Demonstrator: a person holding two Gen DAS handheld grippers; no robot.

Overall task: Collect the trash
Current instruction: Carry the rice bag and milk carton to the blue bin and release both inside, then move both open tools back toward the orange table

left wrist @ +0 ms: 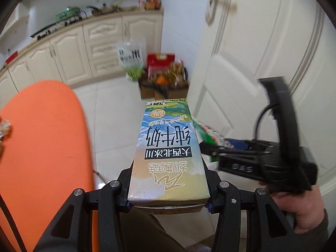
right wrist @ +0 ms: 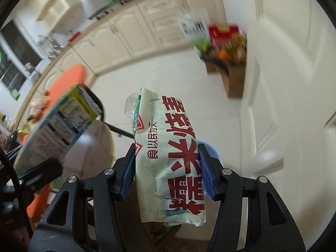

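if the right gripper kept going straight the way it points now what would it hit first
Probably the pale tiled floor. The right gripper, shut on a crumpled white food wrapper with red characters, points down at bare tiles. The white panelled door stands off to one side; depth is hard to judge.

Both wrist cameras look steeply down along their fingers, sharing cabinets (left wrist: 69,48) and floor (right wrist: 168,73).

Left gripper (left wrist: 168,189): black plastic linkage arms, round silver screw heads at the pivots, blue ribbed pads on the jaws. Right gripper (right wrist: 168,174): same build; a black cable loops from its housing. The hand (left wrist: 294,208) wears a dark cuffed sleeve (left wrist: 322,222).
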